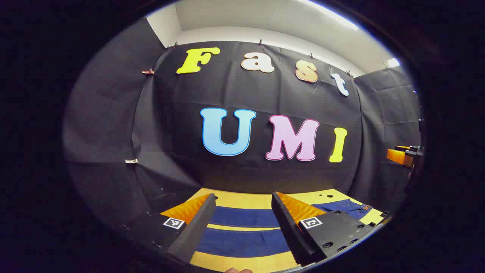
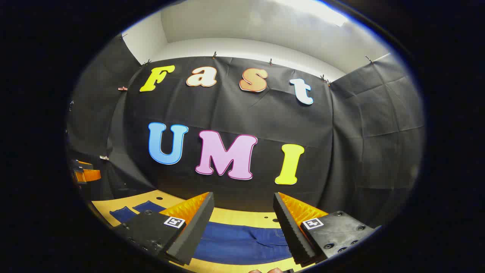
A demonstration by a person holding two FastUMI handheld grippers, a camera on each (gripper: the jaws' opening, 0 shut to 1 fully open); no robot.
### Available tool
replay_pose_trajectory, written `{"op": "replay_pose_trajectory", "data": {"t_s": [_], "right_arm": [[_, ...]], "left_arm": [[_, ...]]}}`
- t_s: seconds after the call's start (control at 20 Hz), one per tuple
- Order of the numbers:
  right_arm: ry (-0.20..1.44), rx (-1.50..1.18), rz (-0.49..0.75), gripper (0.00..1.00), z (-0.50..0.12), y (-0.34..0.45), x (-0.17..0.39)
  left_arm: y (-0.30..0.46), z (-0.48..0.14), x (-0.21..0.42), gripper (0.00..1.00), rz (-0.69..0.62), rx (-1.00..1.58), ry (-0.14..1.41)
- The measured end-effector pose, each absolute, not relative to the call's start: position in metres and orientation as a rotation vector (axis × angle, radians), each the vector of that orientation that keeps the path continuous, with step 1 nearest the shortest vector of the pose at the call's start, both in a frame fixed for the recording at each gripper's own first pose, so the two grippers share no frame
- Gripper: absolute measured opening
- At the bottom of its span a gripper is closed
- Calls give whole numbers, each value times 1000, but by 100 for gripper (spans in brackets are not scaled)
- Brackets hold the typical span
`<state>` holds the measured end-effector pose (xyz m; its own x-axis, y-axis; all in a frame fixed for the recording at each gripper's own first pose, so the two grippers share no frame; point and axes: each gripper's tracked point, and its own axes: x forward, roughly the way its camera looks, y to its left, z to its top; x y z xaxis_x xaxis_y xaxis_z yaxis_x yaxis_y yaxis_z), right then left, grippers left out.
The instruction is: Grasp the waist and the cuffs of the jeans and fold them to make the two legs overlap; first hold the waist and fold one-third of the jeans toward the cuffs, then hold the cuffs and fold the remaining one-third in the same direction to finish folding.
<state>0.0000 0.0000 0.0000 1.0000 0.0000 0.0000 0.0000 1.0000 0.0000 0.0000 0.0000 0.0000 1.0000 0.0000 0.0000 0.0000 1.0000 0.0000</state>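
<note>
Jeans (image 1: pixel 242 242) flat on yellow bench (image 1: pixel 242 200) at lower frame, left gripper (image 1: pixel 242 212) and right gripper (image 2: pixel 242 212) above — both released, grasping nothing.

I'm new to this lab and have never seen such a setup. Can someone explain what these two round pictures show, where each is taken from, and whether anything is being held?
There is no robot here: a person carries a hand-held gripper in each hand, and a wide-angle camera rides on each one, looking forward along its two fingers.

The left gripper view comes from the left hand-held gripper; the right gripper view from the right hand-held gripper. Both stand open and hold nothing.

Below them lies a pair of blue jeans spread flat on a yellow table, the two legs side by side. The waist end lies under the right one. Folding has not begun.

Each view also catches the other gripper at its edge.
</note>
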Motion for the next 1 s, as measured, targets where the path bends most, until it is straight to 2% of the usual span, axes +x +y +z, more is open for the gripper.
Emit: {"op": "replay_pose_trajectory", "data": {"t_s": [0.35, 0.7, 0.8, 1.0], "right_arm": [[4, -15, -45, 96, 5, -16, -4], [9, -42, -29, 94, 4, -12, -3], [17, -54, -14, 98, 3, -10, -1], [58, -187, 68, 94, -6, -16, 12]], "left_arm": [[-14, 13, 13, 95, -25, 12, -17], [-29, 14, 24, 95, -57, 27, -22], [-26, 5, 25, 95, -70, 14, -5], [6, -35, 31, 95, -98, 57, 112]]}}
